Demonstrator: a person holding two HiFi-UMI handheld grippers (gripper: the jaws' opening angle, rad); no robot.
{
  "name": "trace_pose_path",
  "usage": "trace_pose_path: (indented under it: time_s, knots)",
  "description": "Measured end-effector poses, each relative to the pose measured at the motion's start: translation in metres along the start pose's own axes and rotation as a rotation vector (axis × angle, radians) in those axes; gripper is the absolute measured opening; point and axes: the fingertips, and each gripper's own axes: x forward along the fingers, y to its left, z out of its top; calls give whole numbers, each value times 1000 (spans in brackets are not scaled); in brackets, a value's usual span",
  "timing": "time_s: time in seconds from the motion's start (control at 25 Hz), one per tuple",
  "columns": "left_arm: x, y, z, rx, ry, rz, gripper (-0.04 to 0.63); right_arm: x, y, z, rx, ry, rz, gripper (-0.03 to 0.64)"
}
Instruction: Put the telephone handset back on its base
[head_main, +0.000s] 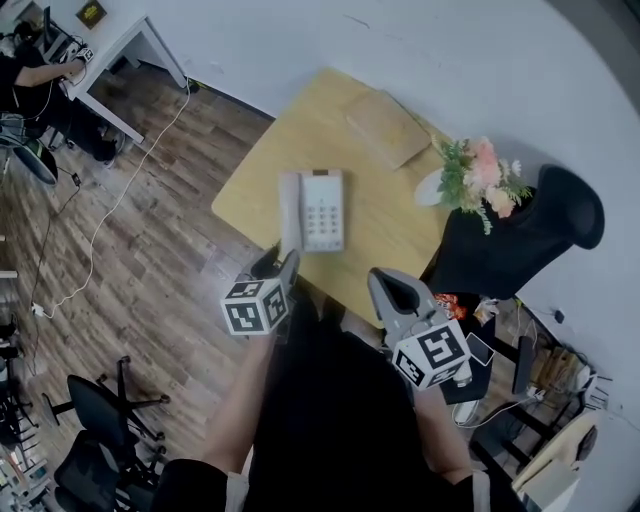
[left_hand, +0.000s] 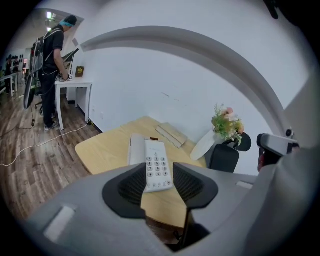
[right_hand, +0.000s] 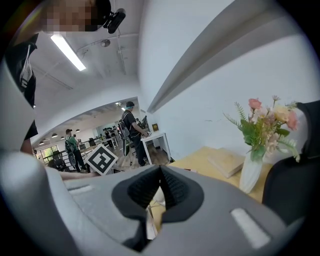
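Observation:
A white telephone (head_main: 323, 210) lies on the wooden table (head_main: 270, 160), and its handset (head_main: 290, 208) rests in the cradle along the base's left side. My left gripper (head_main: 278, 265) hovers at the table's near edge, just short of the phone, open with nothing between its pads. In the left gripper view the keypad base (left_hand: 158, 170) and the handset (left_hand: 136, 148) show beyond the gap of the left gripper (left_hand: 159, 172). My right gripper (head_main: 385, 282) is off the table's near right corner, shut and empty. In its own view the right gripper (right_hand: 160, 170) has pads that meet at the tips.
A flat wooden board (head_main: 388, 128) lies at the table's far end. A white vase of flowers (head_main: 478, 178) stands at the right edge beside a black chair (head_main: 520, 235). A person (head_main: 40, 70) works at a white desk far left. An office chair (head_main: 100, 410) stands lower left.

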Motion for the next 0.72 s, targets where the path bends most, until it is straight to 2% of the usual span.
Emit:
trace_pose_path:
  time_s: [0.36, 0.72]
  knots:
    - [-44, -30, 7, 65, -75, -8, 144, -10, 7, -5, -9, -21, 24, 3]
    - [-90, -34, 25, 70, -134, -21, 120, -1, 22, 14, -21, -65, 53, 2]
